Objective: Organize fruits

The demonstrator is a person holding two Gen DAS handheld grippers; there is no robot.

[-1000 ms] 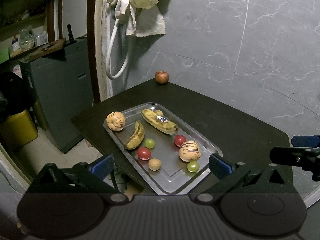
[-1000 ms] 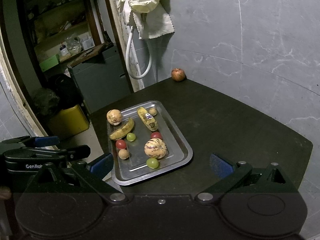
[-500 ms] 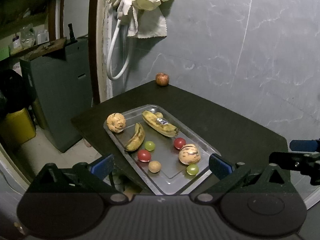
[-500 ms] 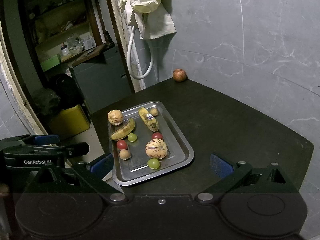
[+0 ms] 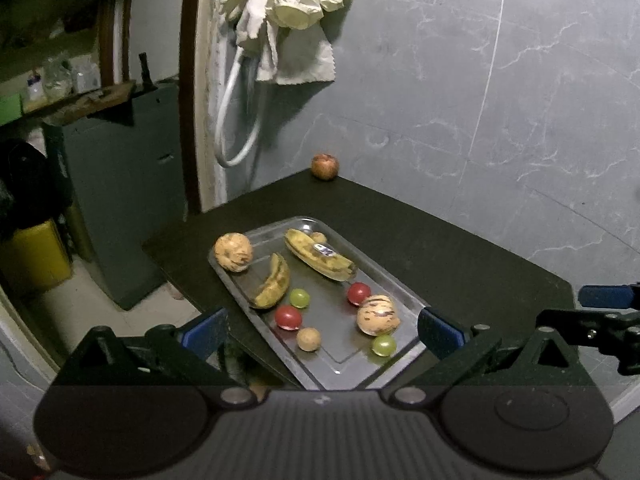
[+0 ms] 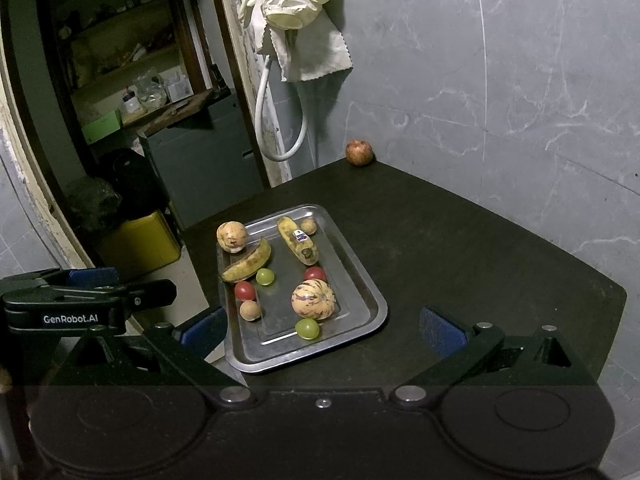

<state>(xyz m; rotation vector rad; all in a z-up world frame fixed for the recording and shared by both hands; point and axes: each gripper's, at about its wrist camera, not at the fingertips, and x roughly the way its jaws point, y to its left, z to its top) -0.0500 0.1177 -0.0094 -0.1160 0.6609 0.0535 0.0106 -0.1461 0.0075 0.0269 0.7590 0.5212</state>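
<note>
So the dark counter [image 6: 460, 240] sat in a corner against the grey marble wall [image 6: 540, 80], with a steel tray [image 6: 360, 280] lying flat near its left edge. Both grippers were hovering well short of the tray, holding nothing: the left gripper [image 5: 322, 330] had its blue-padded fingers spread wide, and the right gripper [image 6: 322, 326] was spread wide the same way.

Fruit-wise, two spotty bananas lay in the far half of the tray, the curved banana [image 6: 248, 263] on the left and the stickered banana [image 6: 298, 242] beside it. A striped melon [image 6: 313, 298] sat in the near half, and a second striped melon [image 6: 231, 237] was perched at the tray's far left corner, looked like on the rim.

Small stuff: a red apple [image 6: 359, 152] was way off on the counter's far corner, right by the wall, well apart from the tray. In the tray there were two red tomatoes [image 6: 244, 290] [image 6: 315, 274], two green grapes [image 6: 265, 276] [image 6: 307, 328], and two little tan round fruits [image 6: 250, 310] [image 6: 308, 225].
</note>
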